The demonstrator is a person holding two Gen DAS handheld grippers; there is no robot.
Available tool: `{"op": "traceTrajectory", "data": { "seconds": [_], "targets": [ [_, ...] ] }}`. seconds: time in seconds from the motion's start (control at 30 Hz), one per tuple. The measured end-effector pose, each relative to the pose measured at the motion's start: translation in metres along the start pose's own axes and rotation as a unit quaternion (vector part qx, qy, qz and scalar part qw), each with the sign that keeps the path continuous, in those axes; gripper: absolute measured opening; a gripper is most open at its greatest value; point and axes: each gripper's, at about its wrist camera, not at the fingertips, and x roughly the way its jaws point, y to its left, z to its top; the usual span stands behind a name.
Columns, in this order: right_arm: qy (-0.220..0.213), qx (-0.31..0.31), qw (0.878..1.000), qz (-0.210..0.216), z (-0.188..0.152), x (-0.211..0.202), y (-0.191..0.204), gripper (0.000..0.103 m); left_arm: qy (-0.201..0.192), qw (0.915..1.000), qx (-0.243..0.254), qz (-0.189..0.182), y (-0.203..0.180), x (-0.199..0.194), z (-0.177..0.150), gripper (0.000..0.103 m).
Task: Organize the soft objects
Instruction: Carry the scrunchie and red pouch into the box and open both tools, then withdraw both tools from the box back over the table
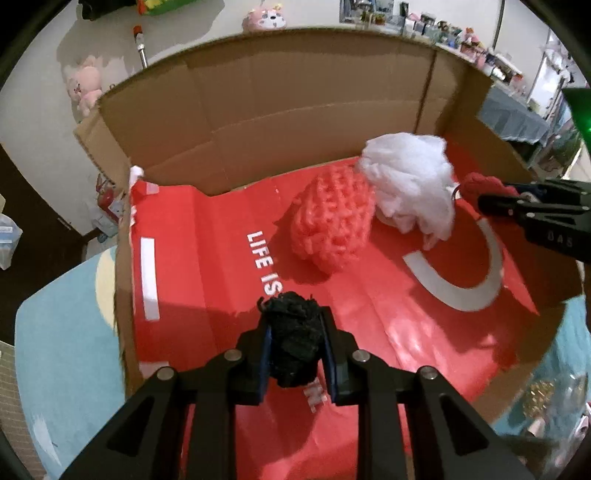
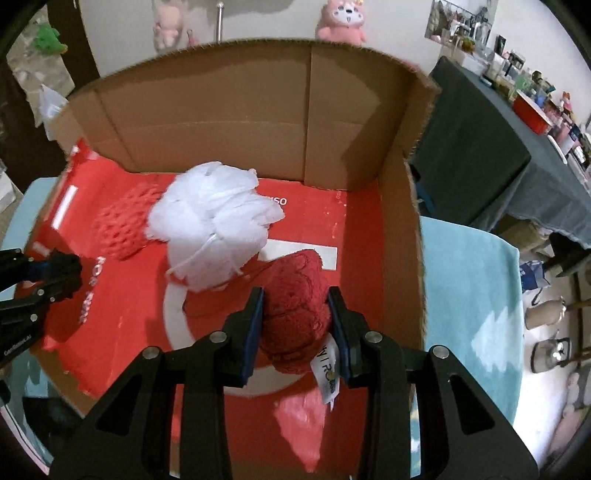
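Observation:
A cardboard box (image 1: 280,110) with a red lining stands open on a light blue surface. Inside lie a coral knitted ball (image 1: 332,218) and a white fluffy puff (image 1: 410,184), touching each other. My left gripper (image 1: 293,332) is shut on a black yarn ball (image 1: 293,336) above the box's near side. My right gripper (image 2: 295,317) is shut on a dark red knitted plush (image 2: 295,314) with a white tag, just right of the white puff (image 2: 214,225). The right gripper also shows in the left wrist view (image 1: 517,206), and the left gripper in the right wrist view (image 2: 55,273).
The box's tall back wall (image 2: 240,107) and right wall (image 2: 402,240) enclose the space. A dark-covered table (image 2: 491,155) with clutter stands to the right. Pink plush toys (image 2: 341,22) hang on the wall behind. The blue mat (image 2: 469,295) lies under the box.

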Motion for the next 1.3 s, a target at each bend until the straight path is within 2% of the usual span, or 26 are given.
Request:
{"op": "traceTrajectory", "data": {
  "seconds": [0.13, 0.37, 0.53, 0.8, 0.97, 1.07, 1.3],
  "targets": [
    [0.004, -0.01, 1.0, -0.012, 0.012, 0.016, 0.005, 0.033, 0.01, 0.9999, 0.0, 0.006, 0.0, 0.014, 0.004, 0.025],
    [0.003, -0.037, 0.999, -0.036, 0.015, 0.034, 0.011, 0.034, -0.002, 1.0, 0.004, 0.003, 0.003, 0.019, 0.005, 0.027],
    [0.007, -0.049, 0.998, -0.048, 0.015, 0.037, 0.013, 0.034, 0.0, 1.0, -0.005, 0.005, 0.012, 0.02, 0.017, 0.027],
    [0.011, -0.069, 0.996, -0.063, 0.014, 0.039, 0.022, 0.038, -0.004, 0.9998, -0.017, 0.007, 0.024, 0.018, 0.025, 0.034],
    [-0.006, -0.083, 0.994, -0.066, 0.009, 0.032, 0.034, 0.049, -0.032, 0.999, -0.03, 0.007, 0.031, 0.003, 0.024, 0.062],
    [-0.017, -0.085, 0.994, -0.068, 0.008, 0.023, 0.041, 0.06, -0.055, 0.9982, -0.024, 0.002, 0.032, -0.017, 0.019, 0.073],
    [-0.042, -0.087, 0.993, -0.074, -0.005, -0.019, 0.052, 0.062, -0.114, 0.9929, -0.036, -0.006, 0.012, -0.063, 0.004, 0.085]
  ]
}}
